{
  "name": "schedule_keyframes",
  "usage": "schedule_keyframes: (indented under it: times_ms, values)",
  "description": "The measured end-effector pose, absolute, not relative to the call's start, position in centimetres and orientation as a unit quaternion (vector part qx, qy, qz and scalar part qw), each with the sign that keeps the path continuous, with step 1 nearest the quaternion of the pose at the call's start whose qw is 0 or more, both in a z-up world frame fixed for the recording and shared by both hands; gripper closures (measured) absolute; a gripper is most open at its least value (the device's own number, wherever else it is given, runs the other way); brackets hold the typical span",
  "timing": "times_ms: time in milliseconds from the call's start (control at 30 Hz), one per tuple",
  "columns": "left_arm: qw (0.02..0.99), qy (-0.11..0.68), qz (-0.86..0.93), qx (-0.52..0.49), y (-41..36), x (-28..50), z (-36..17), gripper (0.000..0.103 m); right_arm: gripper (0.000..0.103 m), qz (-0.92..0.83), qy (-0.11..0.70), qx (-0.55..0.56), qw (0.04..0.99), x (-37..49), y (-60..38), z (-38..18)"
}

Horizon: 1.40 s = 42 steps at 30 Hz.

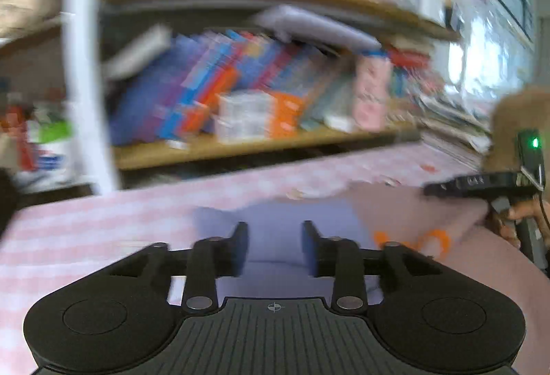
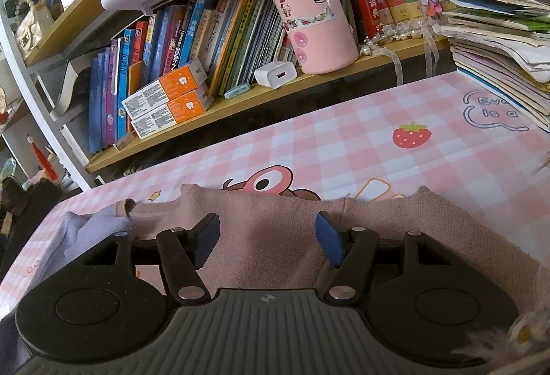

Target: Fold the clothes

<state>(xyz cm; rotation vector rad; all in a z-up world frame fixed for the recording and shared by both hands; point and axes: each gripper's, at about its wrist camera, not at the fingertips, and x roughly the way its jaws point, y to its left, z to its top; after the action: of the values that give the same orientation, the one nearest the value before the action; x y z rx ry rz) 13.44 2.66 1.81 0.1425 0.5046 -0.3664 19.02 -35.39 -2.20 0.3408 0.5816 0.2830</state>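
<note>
Left wrist view, blurred: pink checked tablecloth (image 1: 86, 230), bookshelf (image 1: 240, 148) behind; left gripper (image 1: 275, 246) with fingers apart and empty over a lilac garment (image 1: 275, 220) beside the mauve sweater (image 1: 412, 206).

Right wrist view: right gripper (image 2: 267, 239) gaping, unladen, above the mauve sweater (image 2: 268, 237) spread on the tablecloth (image 2: 343, 141); pink canister (image 2: 309, 10) shelved; sweater's near edge hidden.

A home study desk: crammed bookshelf (image 2: 213, 41), pink checked tablecloth (image 2: 361, 134)

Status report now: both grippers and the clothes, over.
Left hand-held gripper open, over lilac cloth. Right hand-held gripper open, over pink sweater. Both empty. Nothing in the way.
</note>
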Motion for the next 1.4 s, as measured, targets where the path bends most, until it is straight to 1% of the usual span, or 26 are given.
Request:
schedule_keyframes:
  times_ms: [33,100,167,200,233,300,367,467,500,533,567,600,933,1067,1167,1267,1400]
  values:
    - [0.947,0.259,-0.171,0.088,1.3,14.4,1.0,0.059,0.040,0.140,0.284,0.168,0.933,19.0,-35.4,-2.2]
    - [0.944,0.279,-0.127,0.124,-0.1,16.1,-0.7,0.059,0.039,0.144,0.284,0.170,0.933,18.9,-35.5,-2.2]
    - [0.944,0.291,-0.117,0.106,0.1,17.1,-1.2,0.057,0.037,0.147,0.284,0.170,0.932,18.9,-35.5,-2.2]
    - [0.944,0.296,-0.112,0.097,0.2,17.6,-1.5,0.051,0.037,0.149,0.284,0.170,0.932,18.9,-35.5,-2.2]
    - [0.943,0.302,-0.106,0.088,0.2,18.1,-1.7,0.048,0.036,0.151,0.284,0.170,0.931,18.9,-35.5,-2.2]
    - [0.942,0.313,-0.096,0.069,0.4,19.1,-2.2,0.048,0.034,0.153,0.284,0.170,0.931,18.8,-35.5,-2.2]
    - [0.942,0.319,-0.094,0.038,0.6,19.6,-2.5,0.052,0.033,0.155,0.284,0.170,0.931,18.8,-35.5,-2.2]
    - [0.945,0.314,-0.085,0.011,1.0,19.3,-2.3,0.068,0.033,0.156,0.284,0.170,0.931,18.8,-35.4,-2.2]
    - [0.949,0.307,-0.074,0.010,2.1,19.1,-1.6,0.083,0.033,0.156,0.284,0.170,0.931,18.8,-35.5,-2.2]
    - [0.952,0.299,-0.063,0.009,3.1,18.8,-1.0,0.092,0.032,0.156,0.284,0.170,0.930,18.8,-35.5,-2.2]
    - [0.955,0.291,-0.052,0.007,4.2,18.5,-0.3,0.094,0.032,0.157,0.284,0.171,0.930,18.8,-35.5,-2.2]
    - [0.958,0.283,-0.040,0.006,5.2,18.2,0.3,0.100,0.032,0.157,0.284,0.171,0.930,18.8,-35.5,-2.2]
    - [0.976,0.203,0.072,-0.009,15.6,15.5,6.8,0.100,0.032,0.160,0.284,0.176,0.929,18.8,-35.7,-2.2]
    - [0.962,0.176,0.198,0.061,20.5,12.3,7.6,0.100,0.032,0.157,0.285,0.170,0.930,18.8,-35.5,-2.2]
    - [0.952,0.200,0.225,0.061,23.5,10.4,5.9,0.099,0.032,0.155,0.287,0.161,0.931,18.8,-35.2,-2.1]
    - [0.946,0.227,0.225,0.063,24.5,9.8,3.8,0.099,0.031,0.153,0.289,0.150,0.933,18.8,-34.9,-2.0]
    - [0.950,0.226,0.211,0.049,24.7,9.6,2.5,0.099,0.031,0.148,0.291,0.137,0.935,18.9,-34.6,-2.0]
